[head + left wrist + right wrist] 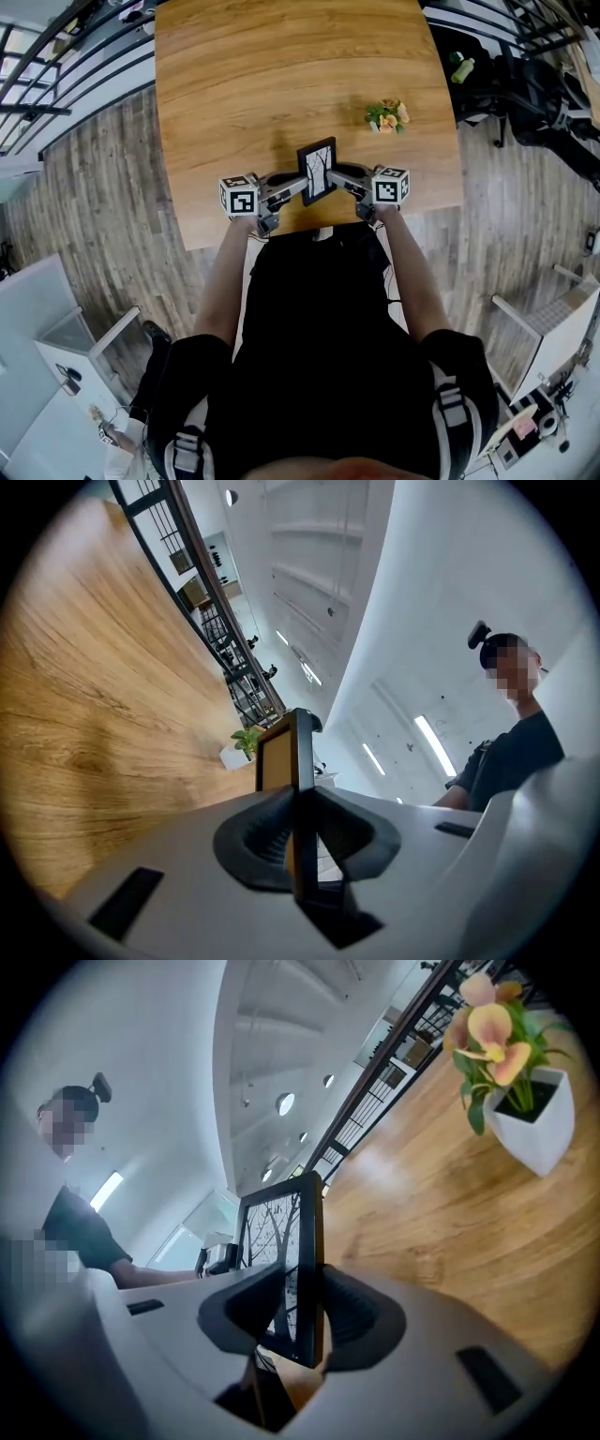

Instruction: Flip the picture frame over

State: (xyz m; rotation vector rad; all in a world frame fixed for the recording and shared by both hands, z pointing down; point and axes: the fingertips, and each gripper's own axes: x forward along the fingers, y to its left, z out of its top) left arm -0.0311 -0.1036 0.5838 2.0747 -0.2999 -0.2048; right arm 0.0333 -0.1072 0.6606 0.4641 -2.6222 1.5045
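Note:
A small black picture frame (317, 171) with a tree print stands upright just above the near edge of the wooden table (281, 66), between my two grippers. My left gripper (302, 187) is shut on the frame's left edge; in the left gripper view the frame (291, 761) sits edge-on in that gripper (298, 841), its brown back showing. My right gripper (339, 183) reaches the frame's right edge. In the right gripper view the frame (298, 1241) stands between the jaws of my right gripper (305, 1312), which are spread a little wider than it, with the print facing left.
A small potted plant (387, 116) with orange flowers in a white pot stands on the table, right of the frame and further back; it also shows in the right gripper view (520, 1082). Wood floor surrounds the table, with black railings (56, 66) at the far left.

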